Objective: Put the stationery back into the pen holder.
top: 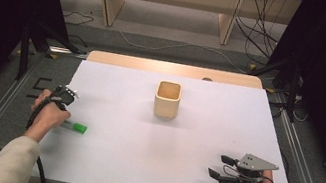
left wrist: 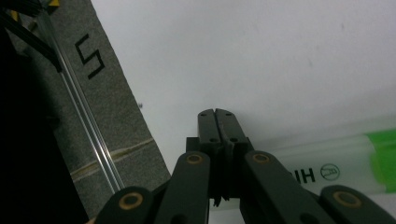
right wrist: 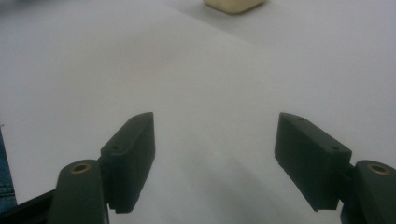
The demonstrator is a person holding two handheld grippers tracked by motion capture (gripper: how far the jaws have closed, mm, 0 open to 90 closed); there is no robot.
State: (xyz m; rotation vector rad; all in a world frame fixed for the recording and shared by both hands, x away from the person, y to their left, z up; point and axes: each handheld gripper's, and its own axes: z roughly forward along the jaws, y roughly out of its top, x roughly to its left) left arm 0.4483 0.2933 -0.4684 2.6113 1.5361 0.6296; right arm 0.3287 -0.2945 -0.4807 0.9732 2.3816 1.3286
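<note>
A white board (top: 140, 148) covers the table, with a cream cup (top: 167, 99) standing open near its middle, probably a receptacle. The right gripper (top: 219, 166) rests at the near right, jaws spread wide, idle. The left gripper (top: 71, 93), jaws pressed together and empty, hovers just beside a green highlighter (top: 74, 127) lying at the left edge.

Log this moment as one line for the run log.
left tool: shut, empty, beside green highlighter pen | right tool: open, empty, over white board | beige square cup: upright, mid-board, untouched
</note>
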